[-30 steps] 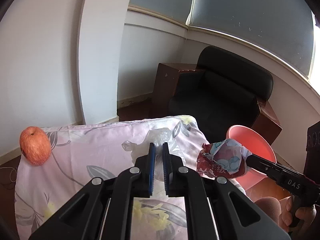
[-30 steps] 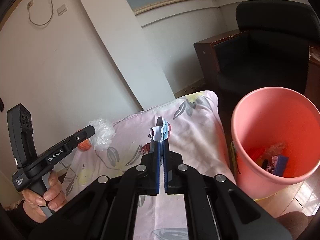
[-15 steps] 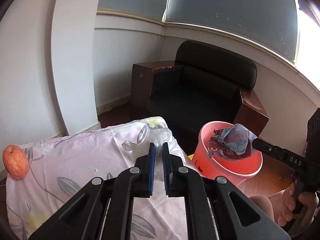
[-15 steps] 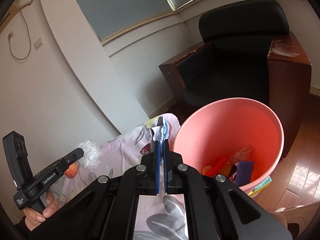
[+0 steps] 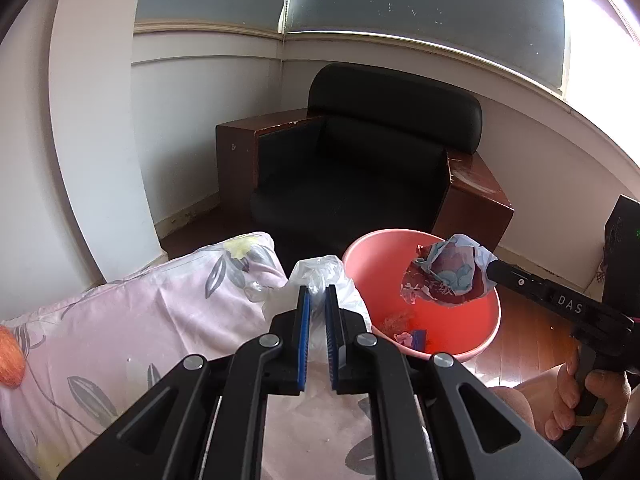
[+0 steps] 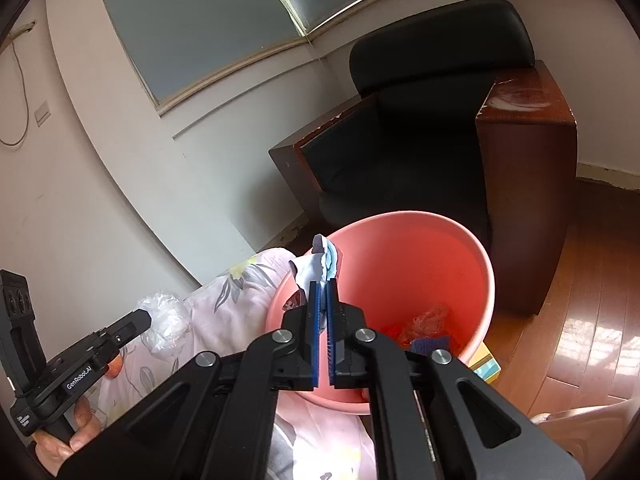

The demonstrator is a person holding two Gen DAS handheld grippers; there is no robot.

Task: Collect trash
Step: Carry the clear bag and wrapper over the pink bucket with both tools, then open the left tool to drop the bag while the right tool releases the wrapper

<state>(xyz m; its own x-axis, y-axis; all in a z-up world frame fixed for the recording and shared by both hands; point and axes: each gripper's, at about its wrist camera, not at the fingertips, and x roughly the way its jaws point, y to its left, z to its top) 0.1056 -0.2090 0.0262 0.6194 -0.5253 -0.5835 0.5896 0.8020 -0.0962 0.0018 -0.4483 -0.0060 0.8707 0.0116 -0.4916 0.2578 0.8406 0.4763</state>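
A crumpled clear plastic bag (image 5: 320, 284) is pinched in my left gripper (image 5: 316, 294), which is shut on it over the table's right end, beside the bin. From the right wrist view the same bag (image 6: 164, 316) sticks out past that gripper's tip. My right gripper (image 6: 323, 286) is shut on a crumpled red-and-blue wrapper (image 6: 320, 266). That wrapper (image 5: 444, 276) hangs over the open mouth of the pink bin (image 5: 486, 322). Inside the pink bin (image 6: 448, 252) lie several bits of rubbish.
A floral cloth (image 5: 140, 320) covers the table. An apple (image 5: 10, 354) sits at its far left edge. A black armchair (image 5: 360, 168) with brown wooden sides stands behind the bin on a wooden floor (image 6: 592, 304). A person's hand (image 5: 584, 396) grips each tool.
Both grippers swung right, from above the table toward the bin. The wrapper now hangs over the bin's mouth, and the bag has come up to the bin's rim. Both stayed shut.
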